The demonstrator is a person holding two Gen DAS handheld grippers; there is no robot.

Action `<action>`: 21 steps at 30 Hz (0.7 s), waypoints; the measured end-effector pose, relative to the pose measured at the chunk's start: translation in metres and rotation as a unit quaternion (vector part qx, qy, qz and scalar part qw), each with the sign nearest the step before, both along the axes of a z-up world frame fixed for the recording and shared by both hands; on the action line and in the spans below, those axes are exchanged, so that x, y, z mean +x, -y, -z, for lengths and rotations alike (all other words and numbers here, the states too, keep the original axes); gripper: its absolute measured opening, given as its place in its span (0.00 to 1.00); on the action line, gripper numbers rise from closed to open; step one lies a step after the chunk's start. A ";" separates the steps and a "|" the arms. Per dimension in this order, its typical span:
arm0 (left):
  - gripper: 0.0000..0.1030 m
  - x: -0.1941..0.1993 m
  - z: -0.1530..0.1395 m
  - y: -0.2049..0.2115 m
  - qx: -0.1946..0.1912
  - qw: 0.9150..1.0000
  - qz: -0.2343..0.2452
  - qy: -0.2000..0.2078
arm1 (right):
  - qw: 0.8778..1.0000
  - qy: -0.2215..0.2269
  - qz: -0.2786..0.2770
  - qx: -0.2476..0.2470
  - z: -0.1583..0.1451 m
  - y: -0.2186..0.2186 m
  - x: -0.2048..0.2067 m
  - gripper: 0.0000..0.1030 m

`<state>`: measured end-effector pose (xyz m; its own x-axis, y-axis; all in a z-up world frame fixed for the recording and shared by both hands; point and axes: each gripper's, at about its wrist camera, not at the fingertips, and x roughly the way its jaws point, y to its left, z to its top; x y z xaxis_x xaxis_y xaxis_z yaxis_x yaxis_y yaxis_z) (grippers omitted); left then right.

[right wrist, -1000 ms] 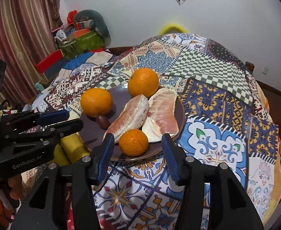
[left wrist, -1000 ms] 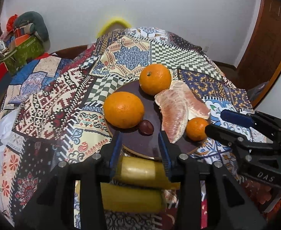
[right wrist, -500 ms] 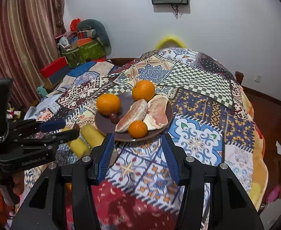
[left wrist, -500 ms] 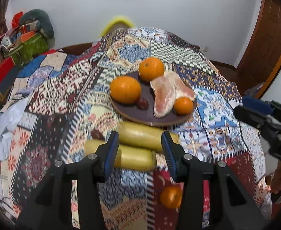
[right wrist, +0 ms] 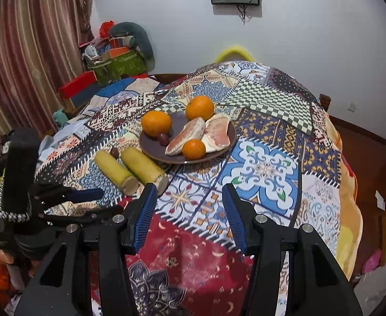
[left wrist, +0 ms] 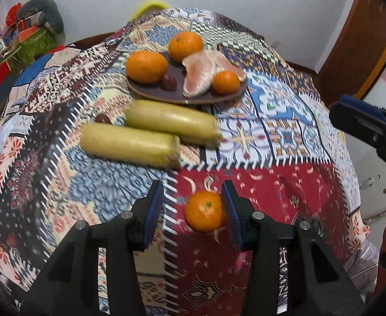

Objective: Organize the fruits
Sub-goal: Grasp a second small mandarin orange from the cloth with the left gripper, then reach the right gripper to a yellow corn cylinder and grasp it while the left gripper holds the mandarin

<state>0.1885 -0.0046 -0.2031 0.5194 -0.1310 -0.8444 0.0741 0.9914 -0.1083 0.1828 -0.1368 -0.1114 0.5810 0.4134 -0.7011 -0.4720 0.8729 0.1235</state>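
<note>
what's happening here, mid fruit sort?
A person holds a gripper in each hand over a table with a patchwork cloth. The left gripper is open around a loose small orange on the red patch; its right finger sits at the fruit, nothing gripped yet. The right gripper is open and empty. The brown plate holds three oranges, pomelo segments and a small dark fruit. Two yellow sugarcane pieces lie off the plate.

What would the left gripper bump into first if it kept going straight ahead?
Most likely the loose orange on the red cloth patch: it sits between the open left gripper fingers, close to one pad. Depth is hard to judge.
</note>
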 end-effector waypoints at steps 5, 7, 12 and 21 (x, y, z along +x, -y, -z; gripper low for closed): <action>0.45 -0.005 0.003 0.008 -0.011 1.000 0.011 -0.004 | 1.000 -0.009 0.000 -0.007 0.008 -0.001 -0.005 0.47; 0.45 -0.006 0.006 0.012 -0.007 1.000 0.017 -0.007 | 1.000 -0.014 -0.002 -0.009 0.011 -0.002 -0.006 0.47; 0.33 -0.008 0.013 0.012 -0.001 1.000 0.018 -0.010 | 1.000 -0.020 -0.006 -0.009 0.014 -0.006 -0.007 0.47; 0.33 -0.010 0.000 -0.028 -0.002 0.999 -0.028 0.016 | 0.998 -0.042 -0.033 -0.014 0.028 -0.034 0.001 0.47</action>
<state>0.1782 0.0237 -0.2034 0.5535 -0.1047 -0.8263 0.0224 0.9936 -0.1109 0.1838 -0.1024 -0.1399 0.4922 0.4287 -0.7576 -0.5171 0.8441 0.1417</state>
